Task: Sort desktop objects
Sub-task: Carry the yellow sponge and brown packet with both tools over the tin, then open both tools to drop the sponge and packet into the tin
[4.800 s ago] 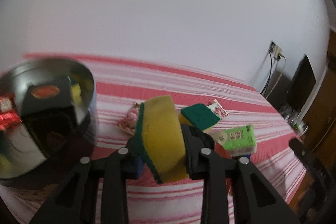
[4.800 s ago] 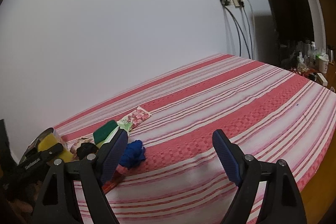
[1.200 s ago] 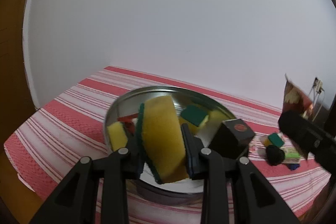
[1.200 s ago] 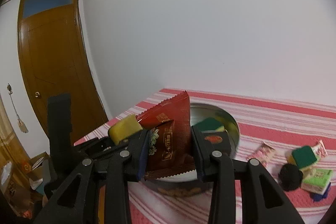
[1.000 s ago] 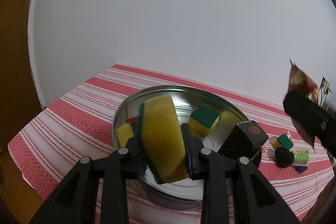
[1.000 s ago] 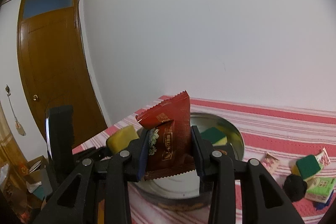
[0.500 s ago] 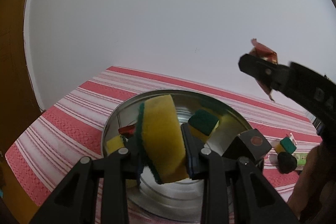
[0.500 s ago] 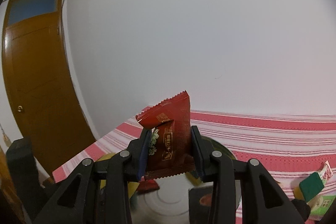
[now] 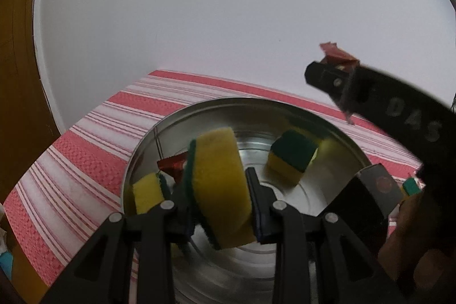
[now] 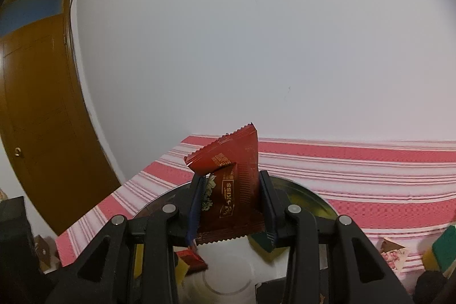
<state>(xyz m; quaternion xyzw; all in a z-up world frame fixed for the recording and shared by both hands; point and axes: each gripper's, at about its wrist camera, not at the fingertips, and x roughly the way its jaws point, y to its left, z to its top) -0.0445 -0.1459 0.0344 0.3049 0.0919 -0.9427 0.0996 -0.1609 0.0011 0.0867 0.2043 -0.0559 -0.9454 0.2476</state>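
Note:
My left gripper point(image 9: 218, 200) is shut on a yellow sponge with a green scouring side point(image 9: 219, 184) and holds it over a round metal tin point(image 9: 199, 116). Inside the tin lie a green and yellow sponge point(image 9: 290, 155), a yellow sponge point(image 9: 146, 194), a small red packet point(image 9: 171, 165) and a black box point(image 9: 367, 195). My right gripper point(image 10: 230, 208) is shut on a dark red snack packet point(image 10: 230, 184) above the same tin point(image 10: 310, 197). The right gripper also shows in the left wrist view point(image 9: 336, 81), above the tin's far right rim.
The tin stands on a table with a red and white striped cloth point(image 9: 94, 144). On the cloth to the right lie a pink packet point(image 10: 394, 254), a green and yellow sponge point(image 10: 443, 250) and a black ball point(image 10: 430, 285). A brown door point(image 10: 37, 110) stands at the left.
Both grippers have moved in over the tin. The right gripper with the red packet now hangs above the tin's far right part; the left still holds its sponge.

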